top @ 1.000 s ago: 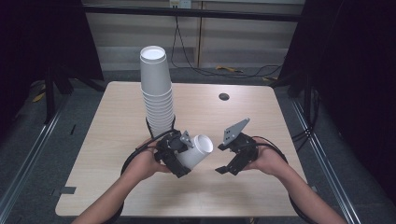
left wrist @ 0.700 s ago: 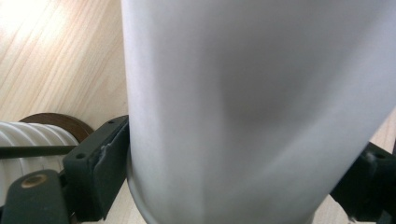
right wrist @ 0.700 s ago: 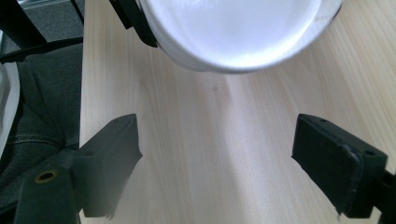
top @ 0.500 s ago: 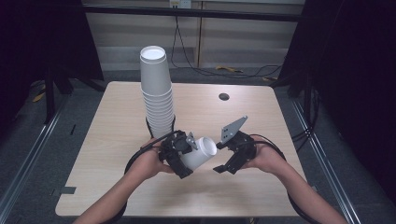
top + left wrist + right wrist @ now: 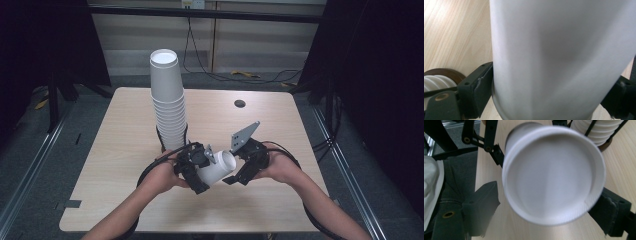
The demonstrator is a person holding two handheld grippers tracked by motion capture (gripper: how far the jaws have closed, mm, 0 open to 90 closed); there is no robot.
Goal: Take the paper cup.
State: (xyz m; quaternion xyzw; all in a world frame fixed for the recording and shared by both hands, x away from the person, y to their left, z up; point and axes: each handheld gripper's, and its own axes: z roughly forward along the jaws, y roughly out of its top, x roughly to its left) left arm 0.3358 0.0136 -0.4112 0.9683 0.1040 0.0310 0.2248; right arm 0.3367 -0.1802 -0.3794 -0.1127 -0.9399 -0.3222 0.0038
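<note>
you've got one loose paper cup [image 5: 218,169] held sideways just above the near middle of the table [image 5: 280,125], between your two hands. the left gripper [image 5: 196,170] is clamped on its body, both black jaws pressed against the sides in the left gripper view, and the cup's open mouth points right, straight at the right gripper [image 5: 239,172]. that one has its jaws spread wide, one either side of the rim, with the right-hand pad looking like it's touching the rim or just about. so it isn't gripping anything yet.

looks to me like the handover step: cup pulled off the stack, now passing from left to right. next move probably wants you to close the right jaws on the rim or wall gently (thin paper, it'll squash), and only then let the left ones go.

count: one cup in hand, one tall cup stack [image 5: 169,102] standing just far-left of your hands in a dark wire holder [image 5: 172,140], can't count the nested cups for sure. two grippers, one small dark hole [image 5: 240,103] in the table's far right.
</note>
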